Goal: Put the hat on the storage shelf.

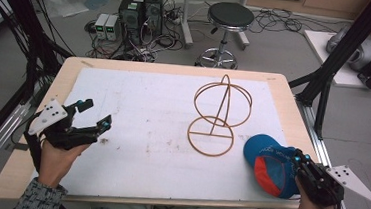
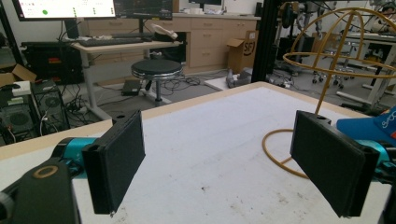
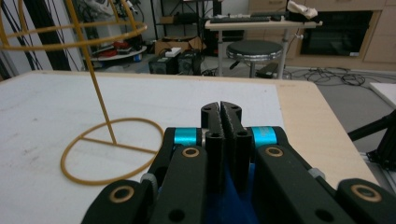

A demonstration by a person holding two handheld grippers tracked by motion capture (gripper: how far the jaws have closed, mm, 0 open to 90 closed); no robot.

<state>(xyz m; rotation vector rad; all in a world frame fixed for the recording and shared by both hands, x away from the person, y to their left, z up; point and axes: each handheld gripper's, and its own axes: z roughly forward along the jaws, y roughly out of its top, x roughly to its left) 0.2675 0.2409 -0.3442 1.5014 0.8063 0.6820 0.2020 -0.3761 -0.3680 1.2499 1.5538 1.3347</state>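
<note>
A yellow wire hat stand (image 1: 214, 118) rises right of centre on the white mat (image 1: 136, 130): a round base ring, a slanted rod and a domed hoop cage. It also shows in the left gripper view (image 2: 327, 70) and the right gripper view (image 3: 95, 93). A blue cap (image 1: 268, 163) with an orange-red brim sits at the mat's near right corner. My right gripper (image 1: 298, 157) is shut on the cap's edge. In its own view the jaws (image 3: 222, 112) stand pressed together with blue fabric (image 3: 229, 200) beneath them. My left gripper (image 1: 96, 113) rests at the mat's left edge, open and holding nothing (image 2: 224, 158).
The wooden table (image 1: 176, 68) ends close behind the stand. Beyond it on the floor stand a black stool (image 1: 229, 17), computer cases (image 1: 140, 10) and tangled cables. A black frame post (image 1: 337, 61) slants up at the table's right side.
</note>
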